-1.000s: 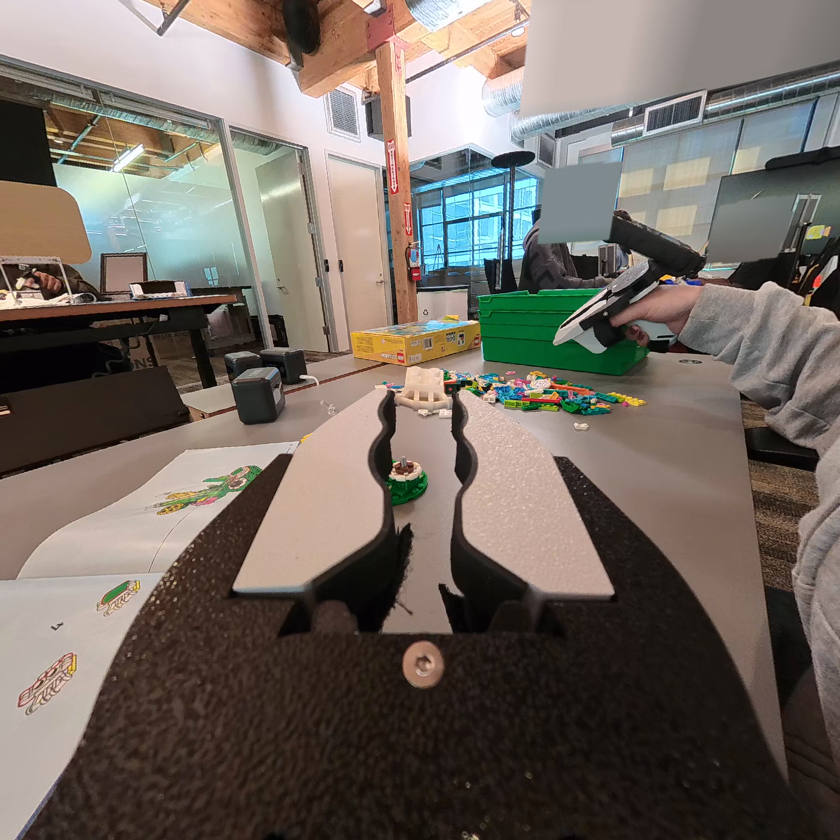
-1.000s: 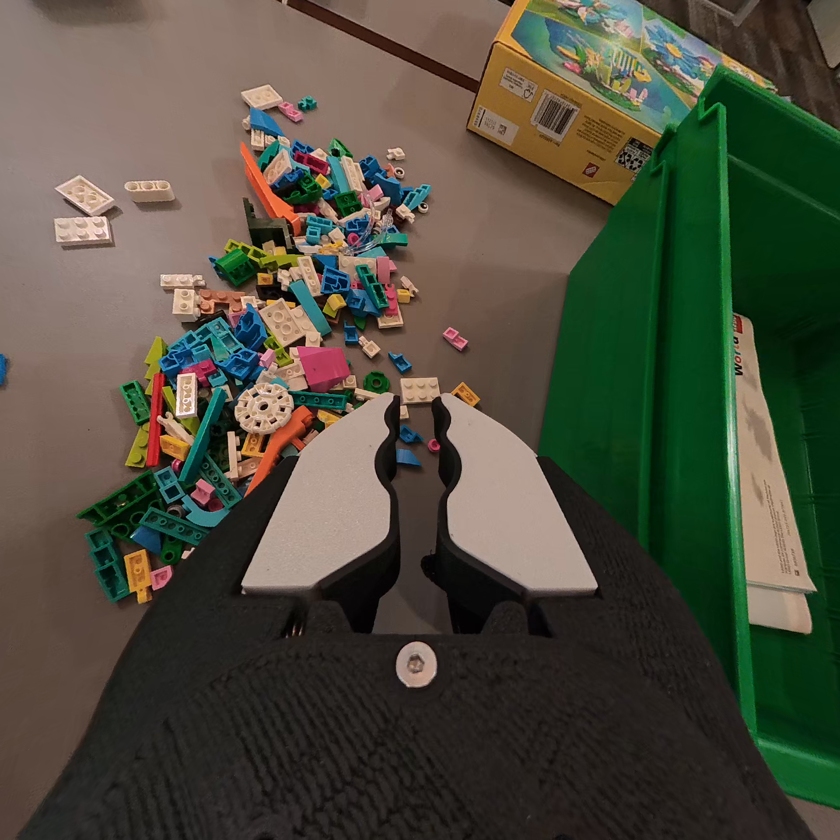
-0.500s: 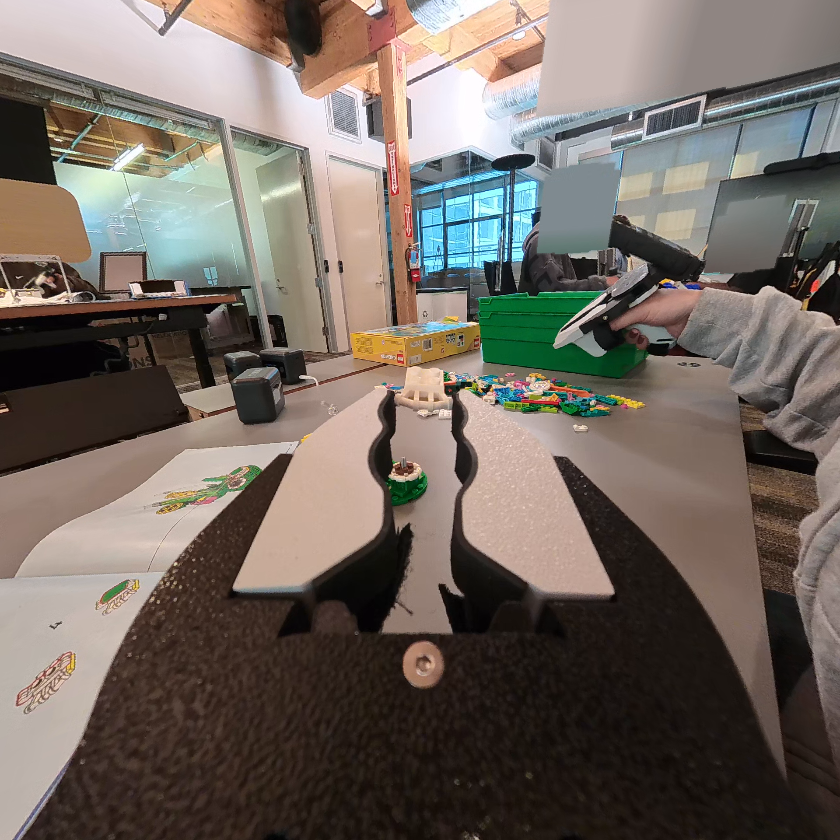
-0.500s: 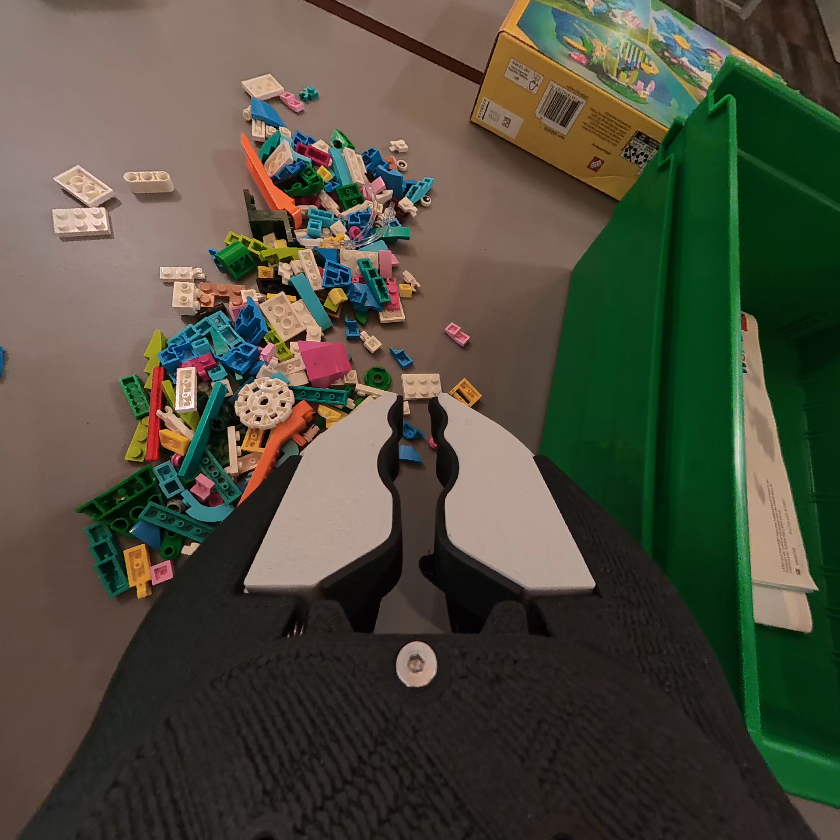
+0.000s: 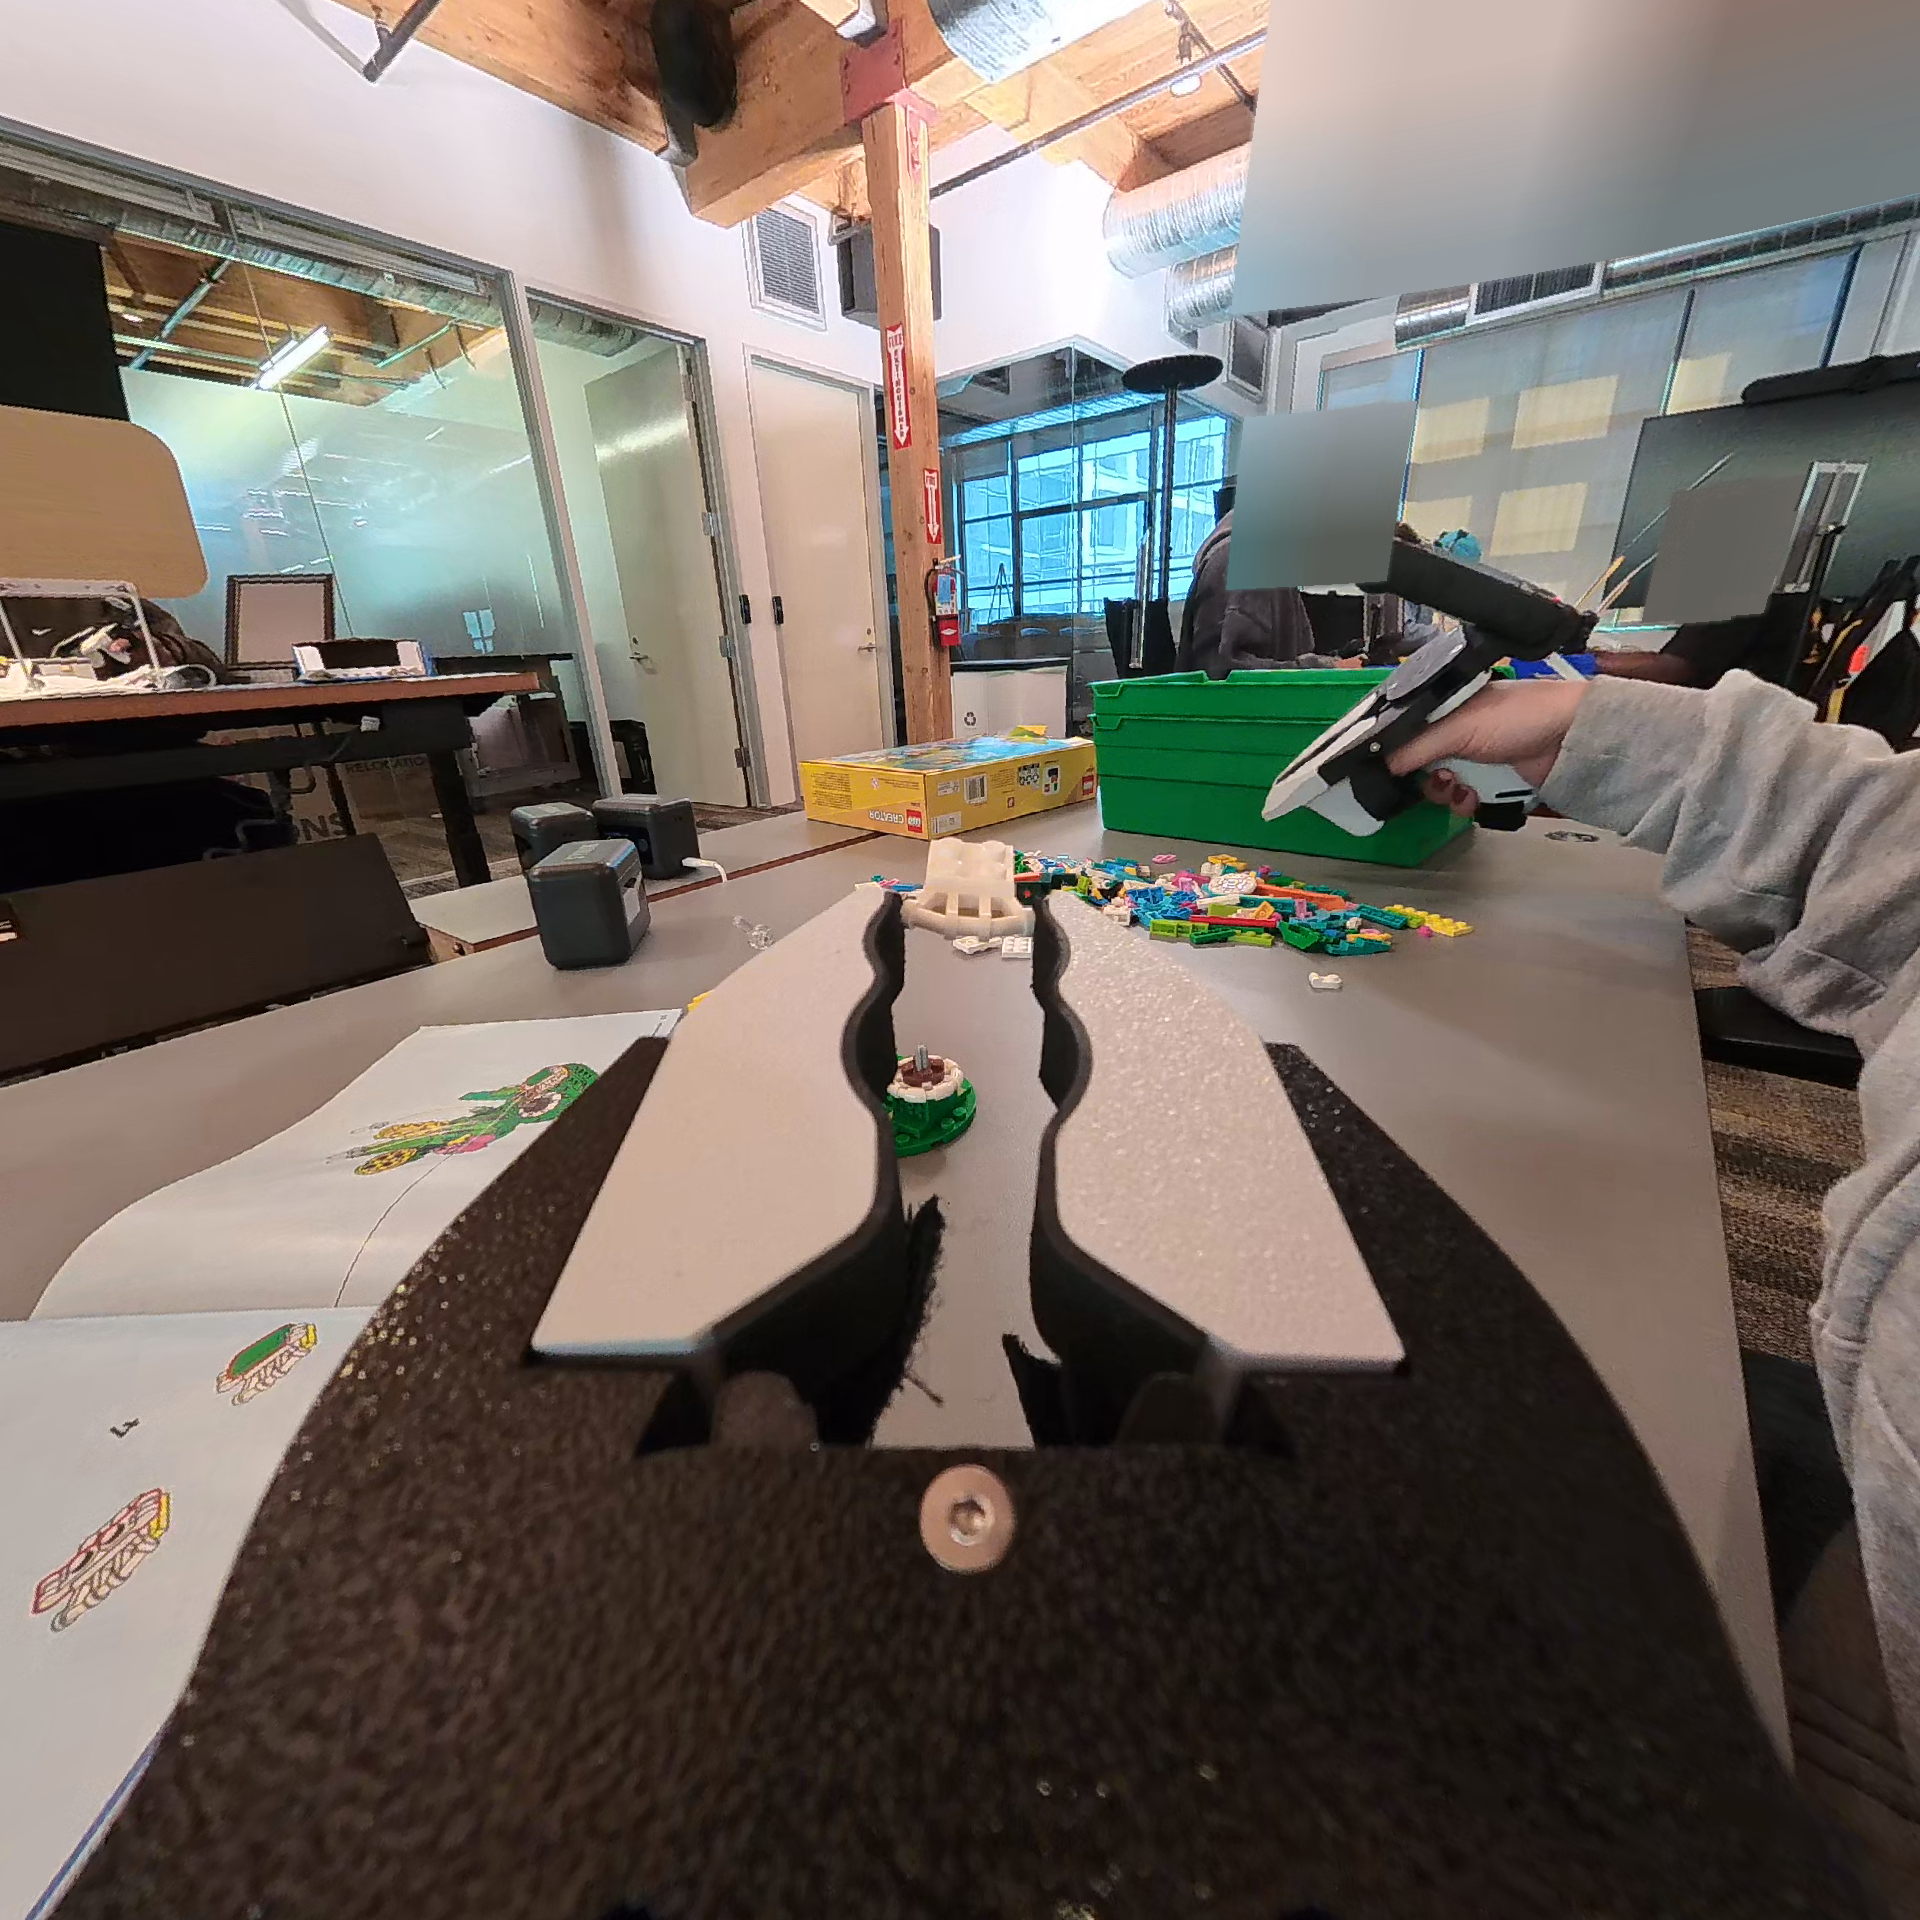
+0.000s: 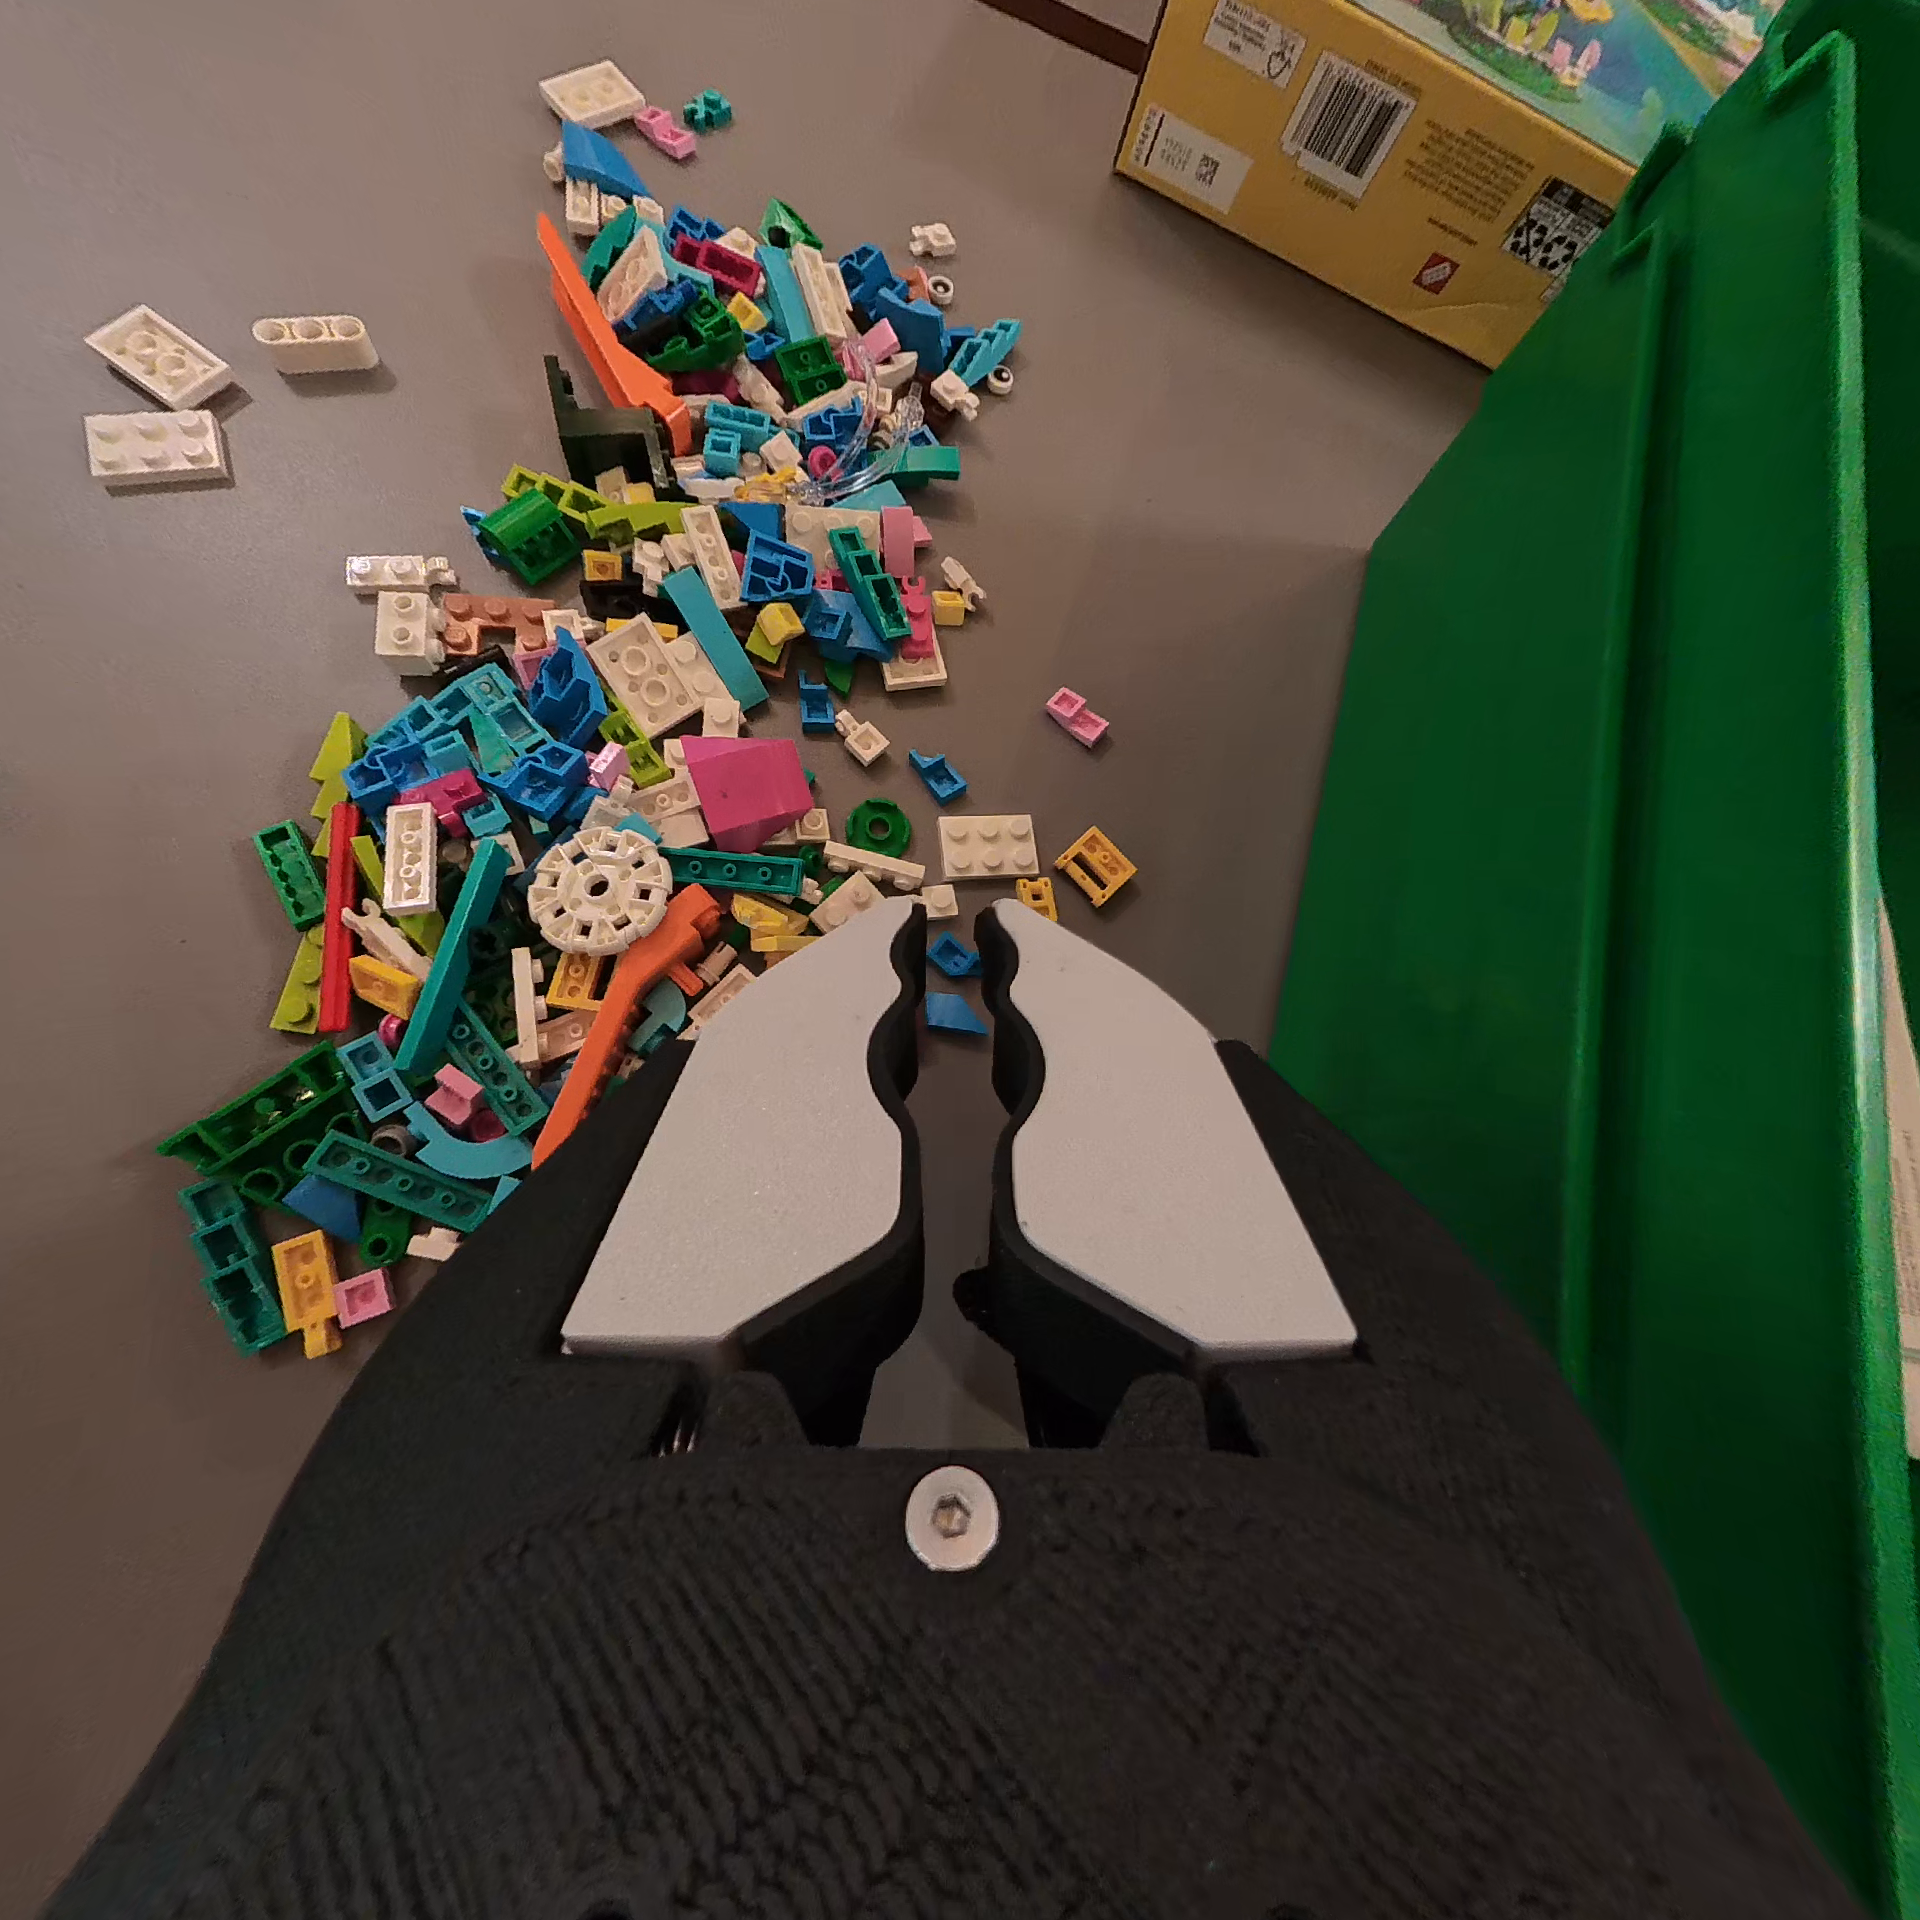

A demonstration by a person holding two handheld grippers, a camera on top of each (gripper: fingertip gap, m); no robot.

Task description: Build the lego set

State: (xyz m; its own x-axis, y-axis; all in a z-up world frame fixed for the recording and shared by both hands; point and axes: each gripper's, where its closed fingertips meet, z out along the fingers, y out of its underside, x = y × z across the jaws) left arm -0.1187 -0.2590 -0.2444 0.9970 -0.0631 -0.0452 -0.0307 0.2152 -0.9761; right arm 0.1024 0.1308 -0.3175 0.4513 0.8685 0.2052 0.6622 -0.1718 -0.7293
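Observation:
My left gripper (image 5: 961, 920) is open and empty, low over the grey table (image 5: 1455, 1091). A small round green assembly (image 5: 932, 1103) with a brown and white top stands on the table between its fingers, untouched. A white assembly (image 5: 971, 883) stands beyond the tips. My right gripper (image 6: 951, 916) is open by a narrow gap and empty, above the near right edge of the loose brick pile (image 6: 665, 644). Small blue pieces (image 6: 951, 1013) lie under its gap. A white round disc (image 6: 597, 888) lies left of it. The right gripper (image 5: 1283, 805) also shows in the left wrist view, above the pile (image 5: 1247, 914).
A green bin (image 6: 1558, 831) stands right of the right gripper, with a yellow set box (image 6: 1382, 135) behind it. Loose white plates (image 6: 156, 400) lie left of the pile. An open instruction booklet (image 5: 312, 1174) and dark grey boxes (image 5: 587, 899) are on the left. Across from one pair of fingers to the other is roughly 45 cm. To the white round disc (image 6: 597, 888): right tips about 7 cm, left tips about 40 cm.
The right gripper has dipped slightly and edged forward over the pile's near edge. The left gripper and the green assembly have not moved.

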